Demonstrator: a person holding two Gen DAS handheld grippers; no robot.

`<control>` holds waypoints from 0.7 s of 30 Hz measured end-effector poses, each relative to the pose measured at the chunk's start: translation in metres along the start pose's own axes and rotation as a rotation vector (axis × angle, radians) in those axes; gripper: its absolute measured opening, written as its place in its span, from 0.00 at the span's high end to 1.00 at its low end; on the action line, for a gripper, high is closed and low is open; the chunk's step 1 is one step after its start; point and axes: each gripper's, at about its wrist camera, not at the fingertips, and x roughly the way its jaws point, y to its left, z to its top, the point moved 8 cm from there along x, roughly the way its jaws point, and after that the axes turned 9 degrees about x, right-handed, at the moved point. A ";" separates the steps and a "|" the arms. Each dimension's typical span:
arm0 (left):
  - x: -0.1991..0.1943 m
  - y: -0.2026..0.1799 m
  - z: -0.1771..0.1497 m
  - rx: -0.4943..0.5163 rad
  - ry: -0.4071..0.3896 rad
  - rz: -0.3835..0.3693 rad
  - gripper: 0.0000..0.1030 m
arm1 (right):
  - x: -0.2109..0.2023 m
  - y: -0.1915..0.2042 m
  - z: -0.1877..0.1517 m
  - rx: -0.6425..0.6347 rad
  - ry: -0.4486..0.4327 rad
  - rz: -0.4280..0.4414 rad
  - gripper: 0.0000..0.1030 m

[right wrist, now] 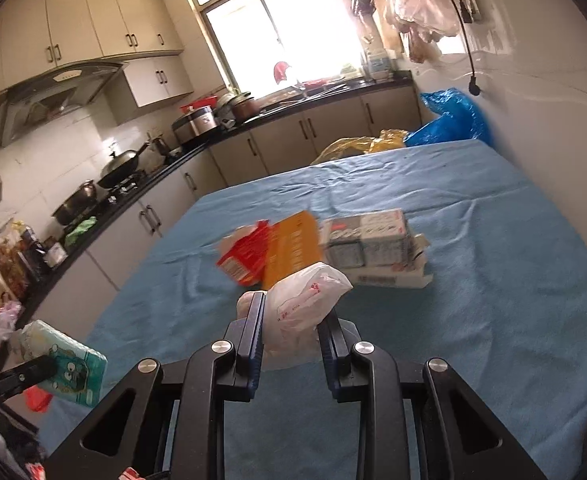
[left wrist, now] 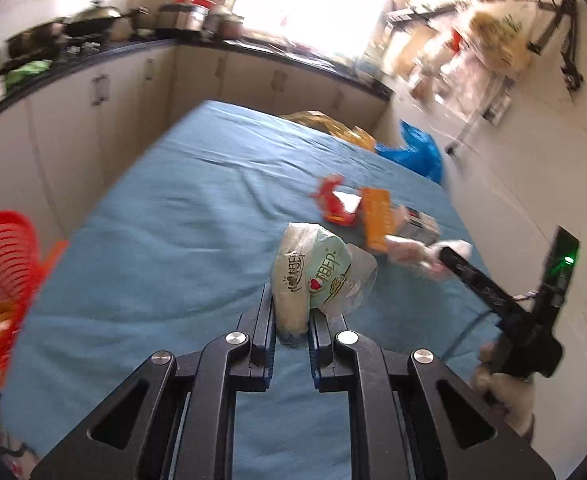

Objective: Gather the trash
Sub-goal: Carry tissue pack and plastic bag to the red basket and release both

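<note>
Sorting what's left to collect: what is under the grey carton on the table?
The grey carton rests on a flat white box that sticks out in front and to its right. Under that, only blue cloth shows; the stack covers anything beneath it.

A wrinkled blue cloth (right wrist: 473, 216) covers the table. Along the left runs a black countertop (right wrist: 141, 196) above pale cabinet doors (right wrist: 149, 216), carrying a dark lidded wok (right wrist: 123, 164) and a steel pot (right wrist: 77, 200). At the far end a bright window (right wrist: 285, 28) stands above a silver rice cooker (right wrist: 199, 120).
</note>
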 end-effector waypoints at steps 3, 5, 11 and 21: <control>-0.017 0.026 -0.008 -0.018 -0.013 0.069 0.87 | -0.011 0.016 -0.007 -0.025 0.005 0.016 0.74; -0.025 0.040 -0.012 -0.025 -0.024 0.109 0.88 | -0.018 0.030 -0.011 -0.045 0.008 0.032 0.74; -0.044 0.064 -0.021 -0.017 -0.054 0.223 0.88 | -0.025 0.068 -0.029 -0.103 0.034 0.071 0.74; -0.073 0.098 -0.030 -0.027 -0.090 0.336 0.87 | -0.021 0.118 -0.060 -0.180 0.099 0.132 0.74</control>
